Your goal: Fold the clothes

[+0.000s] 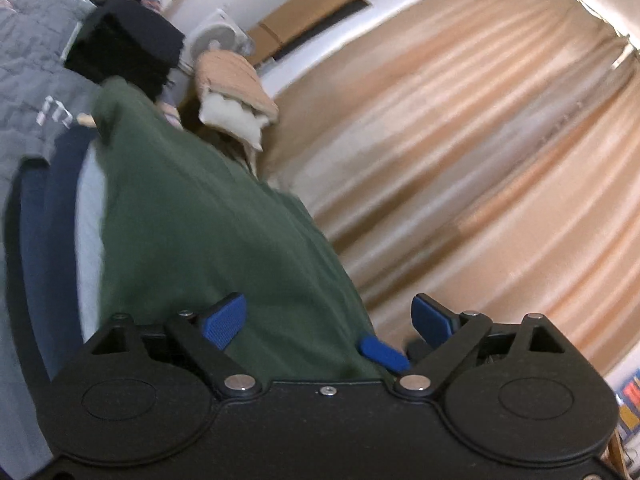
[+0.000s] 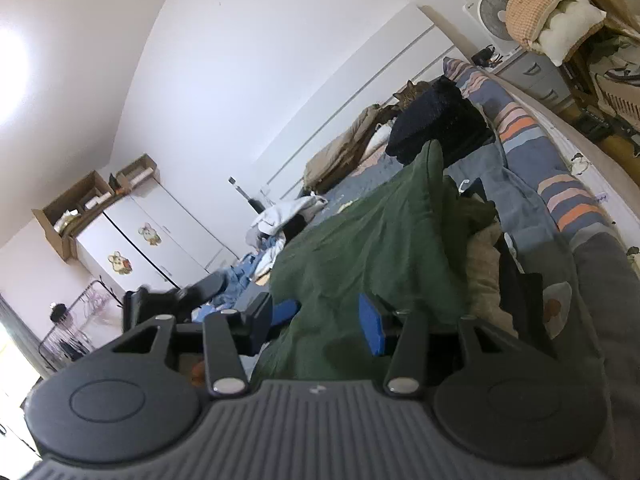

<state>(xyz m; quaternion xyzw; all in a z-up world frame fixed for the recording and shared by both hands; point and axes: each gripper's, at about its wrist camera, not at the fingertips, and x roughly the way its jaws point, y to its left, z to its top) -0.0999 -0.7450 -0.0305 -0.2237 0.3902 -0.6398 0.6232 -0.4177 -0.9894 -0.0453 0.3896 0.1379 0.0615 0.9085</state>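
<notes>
A dark green garment [image 1: 208, 220] hangs and drapes ahead of both grippers, over the bed. In the left wrist view my left gripper [image 1: 328, 320] stands wide open: its left pad [image 1: 224, 322] lies against the green cloth and its right pad [image 1: 432, 318] is free in front of the curtain. A blue fingertip of the other gripper [image 1: 384, 354] shows at the cloth's lower edge. In the right wrist view my right gripper [image 2: 328, 320] is shut on a thick bunch of the green garment [image 2: 360, 248], which fills the gap between its pads. The left gripper's black body [image 2: 168, 300] is blurred at the left.
A stack of dark folded clothes [image 2: 440, 120] sits on the blue-grey quilt [image 2: 520, 200]. Loose laundry [image 2: 288, 212] lies further along the bed. A peach curtain [image 1: 480, 160], a white fan [image 1: 216, 36], a cushion [image 1: 232, 92] and a white wardrobe [image 2: 152, 240] stand around the bed.
</notes>
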